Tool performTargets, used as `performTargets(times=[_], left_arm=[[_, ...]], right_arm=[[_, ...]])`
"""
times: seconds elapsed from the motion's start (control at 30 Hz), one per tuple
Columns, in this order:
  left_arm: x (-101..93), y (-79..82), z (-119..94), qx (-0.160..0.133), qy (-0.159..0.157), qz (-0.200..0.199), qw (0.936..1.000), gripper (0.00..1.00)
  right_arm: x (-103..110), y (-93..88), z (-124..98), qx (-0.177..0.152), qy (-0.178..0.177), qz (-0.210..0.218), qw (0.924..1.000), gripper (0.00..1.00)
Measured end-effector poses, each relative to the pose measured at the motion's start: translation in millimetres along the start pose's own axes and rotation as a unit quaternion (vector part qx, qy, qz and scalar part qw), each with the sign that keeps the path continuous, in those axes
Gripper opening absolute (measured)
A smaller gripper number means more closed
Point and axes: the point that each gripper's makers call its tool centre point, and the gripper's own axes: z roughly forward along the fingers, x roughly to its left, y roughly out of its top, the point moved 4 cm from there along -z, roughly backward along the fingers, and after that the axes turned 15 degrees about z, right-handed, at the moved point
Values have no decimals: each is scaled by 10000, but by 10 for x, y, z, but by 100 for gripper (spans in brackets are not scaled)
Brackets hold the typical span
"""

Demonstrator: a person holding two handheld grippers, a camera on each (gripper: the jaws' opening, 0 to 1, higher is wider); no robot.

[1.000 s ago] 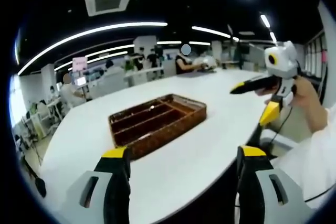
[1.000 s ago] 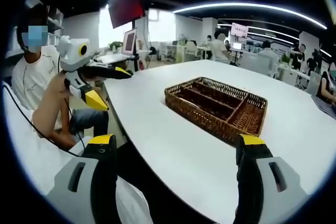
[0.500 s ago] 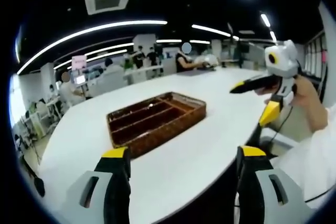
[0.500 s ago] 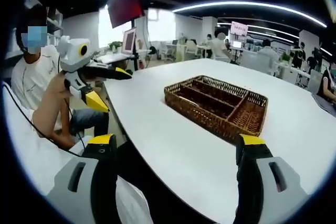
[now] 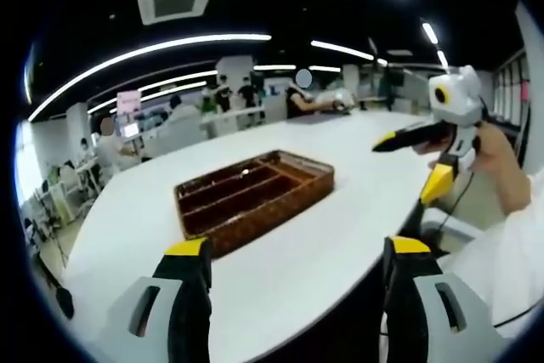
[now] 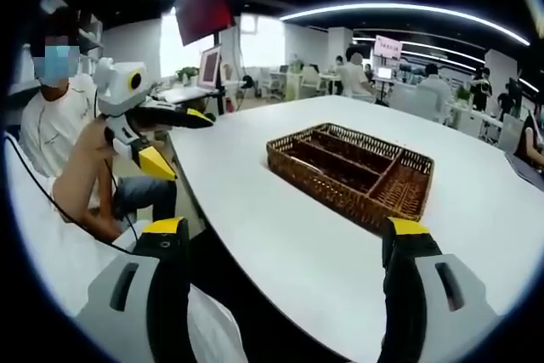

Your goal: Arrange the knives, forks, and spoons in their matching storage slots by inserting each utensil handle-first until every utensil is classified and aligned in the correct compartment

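A brown wicker cutlery tray [image 5: 263,220] with several long slots and one cross slot lies on the white table [image 5: 119,218]. Its slots look bare in the right gripper view, where the tray [image 6: 327,195] is ahead and to the right. My left gripper [image 5: 297,248] hovers open above the table's near edge, short of the tray. My right gripper [image 6: 285,227] is open too, over the table edge with nothing between its yellow-tipped jaws. Each gripper shows in the other's view, held in the air beside the table: the right gripper [image 5: 410,163] and the left gripper [image 6: 180,142].
A hand [image 5: 501,167] and white sleeve hold the right gripper off the table's right side. A person in a white shirt [image 6: 47,138] is at the table's left edge. Desks, screens and people fill the office behind. The table [image 6: 255,210] is bare around the tray.
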Motion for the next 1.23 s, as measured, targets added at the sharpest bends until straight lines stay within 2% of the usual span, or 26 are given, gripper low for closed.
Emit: performTargets(times=[1.23], left_arm=[[-17, -1, 10, 26, -5, 4, 10000, 83]], right_arm=[[8, -3, -20, -65, -6, 21, 10000, 97]])
